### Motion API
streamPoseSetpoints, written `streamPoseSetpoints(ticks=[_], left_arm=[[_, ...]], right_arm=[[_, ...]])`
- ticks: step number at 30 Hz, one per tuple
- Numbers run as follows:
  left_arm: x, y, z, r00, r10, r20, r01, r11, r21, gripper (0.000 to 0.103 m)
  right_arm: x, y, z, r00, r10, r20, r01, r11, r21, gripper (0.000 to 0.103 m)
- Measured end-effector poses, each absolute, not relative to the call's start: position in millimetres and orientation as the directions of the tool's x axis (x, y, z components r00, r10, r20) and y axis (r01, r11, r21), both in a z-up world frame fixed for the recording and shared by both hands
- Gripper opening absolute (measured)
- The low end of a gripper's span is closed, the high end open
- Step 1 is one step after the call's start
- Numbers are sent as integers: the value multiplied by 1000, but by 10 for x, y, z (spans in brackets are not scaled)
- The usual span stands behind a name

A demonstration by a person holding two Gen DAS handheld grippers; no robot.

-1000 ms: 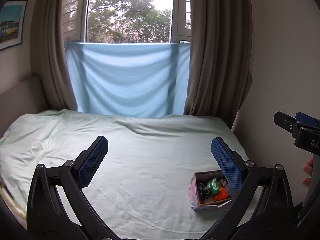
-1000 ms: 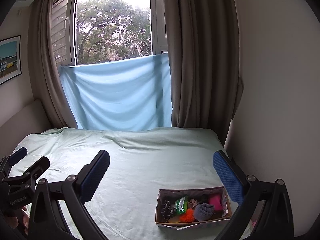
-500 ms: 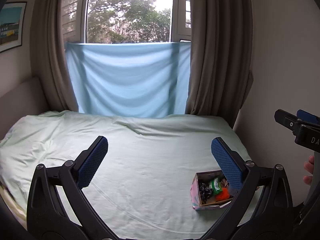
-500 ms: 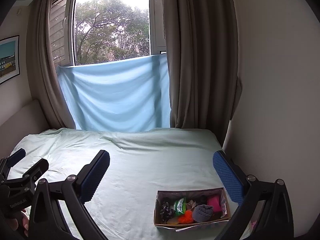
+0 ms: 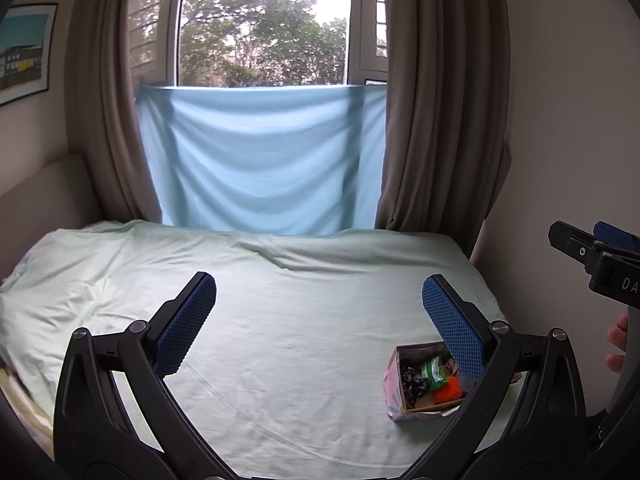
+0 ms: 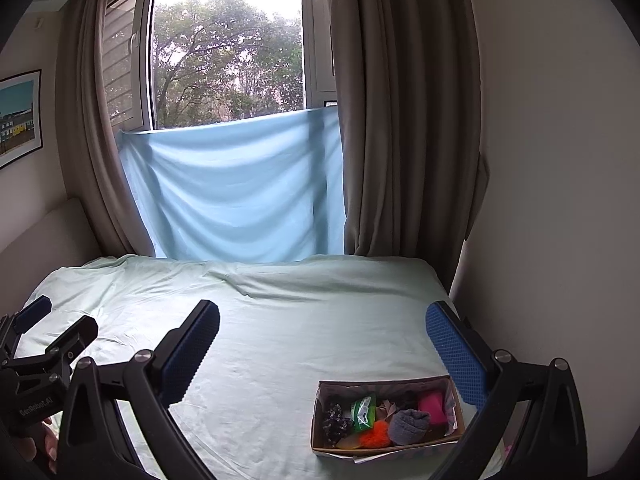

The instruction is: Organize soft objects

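Blue pads frame your view — your left gripper and right gripper both gape wide, holding nothing. Just beyond, the box sits on the green sheet near its right edge, packed with a grey sock, pink roll and orange fluff. Farther back hangs a blue cloth.

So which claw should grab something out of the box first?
Probably the right claw. In its view the box lies just below its open fingers, contents plain to see. For the left claw, also open, the box sits off to the right, partly behind a finger.
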State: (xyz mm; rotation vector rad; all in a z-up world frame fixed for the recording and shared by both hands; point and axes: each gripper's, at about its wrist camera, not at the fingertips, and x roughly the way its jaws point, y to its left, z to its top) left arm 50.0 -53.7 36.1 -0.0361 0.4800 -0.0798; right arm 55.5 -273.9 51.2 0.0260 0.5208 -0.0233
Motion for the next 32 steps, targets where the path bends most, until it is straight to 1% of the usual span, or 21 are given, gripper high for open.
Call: streamPoseSetpoints(ticks=[19,22,26,32], left_arm=[[520,-574,384,885,-64,-462,60,998,-23,103],[515,-577,403,893,-27,-450,31,1000,0,103],[515,-561,434,904,-10,-427,15,1000,8,103],[562,-554,399,905,-22,-425,28,1000,8,103]], right_arm=[[582,-2731,509,868,-9,-496,24,999,24,103],[585,-2732,507,868,-10,-496,25,999,23,103],[599,-2718,501,867,-13,-498,28,999,24,103],[675,-2685,479,858,-12,-514,28,999,22,103]])
